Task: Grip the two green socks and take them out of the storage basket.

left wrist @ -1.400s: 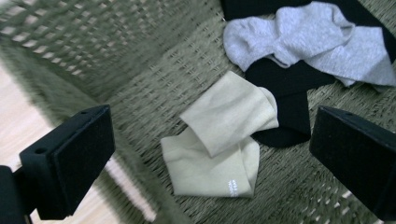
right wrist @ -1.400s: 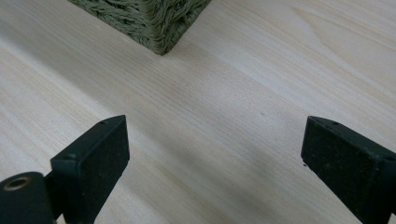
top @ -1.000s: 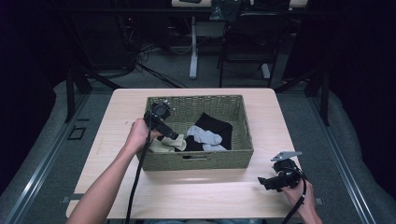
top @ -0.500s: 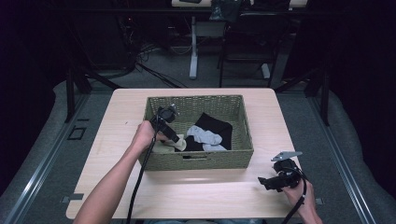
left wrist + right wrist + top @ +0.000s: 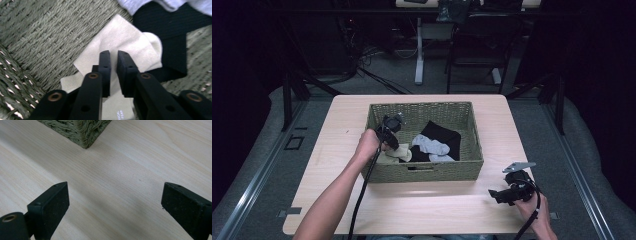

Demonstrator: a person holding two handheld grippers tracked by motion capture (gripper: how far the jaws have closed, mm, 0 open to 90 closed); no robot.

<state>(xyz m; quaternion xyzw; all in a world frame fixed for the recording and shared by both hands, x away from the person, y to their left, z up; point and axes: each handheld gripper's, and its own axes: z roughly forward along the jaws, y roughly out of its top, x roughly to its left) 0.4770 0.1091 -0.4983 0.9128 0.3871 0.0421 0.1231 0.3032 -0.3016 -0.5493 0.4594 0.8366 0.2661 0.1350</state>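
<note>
While the right gripper (image 5: 498,195) rests low over the near right corner of the wooden table (image 5: 337,150), its jaws spread wide with nothing between them and only bare tabletop beneath, the work proceeds farther off, in the woven basket (image 5: 476,145). There the left gripper (image 5: 113,58) reaches down into the basket's left part, its jaws drawn nearly together, a narrow slit left between them, over a cream sock (image 5: 130,47); the fabric appears pinched between the pads, though the view along the jaws does not settle whether the hold is firm. The cream sock lies flat on the basket floor, close to the left wall, smooth and folded, with small printed lettering near its lower end. Just beyond it lies a black sock (image 5: 172,32), which the cream one partly overlaps, and beyond that a light grey sock (image 5: 431,145). Judged from this arrangement, the task stands at an early stage: the cream sock is being taken up, and all three garments are in the basket, not yet lifted out.
</note>
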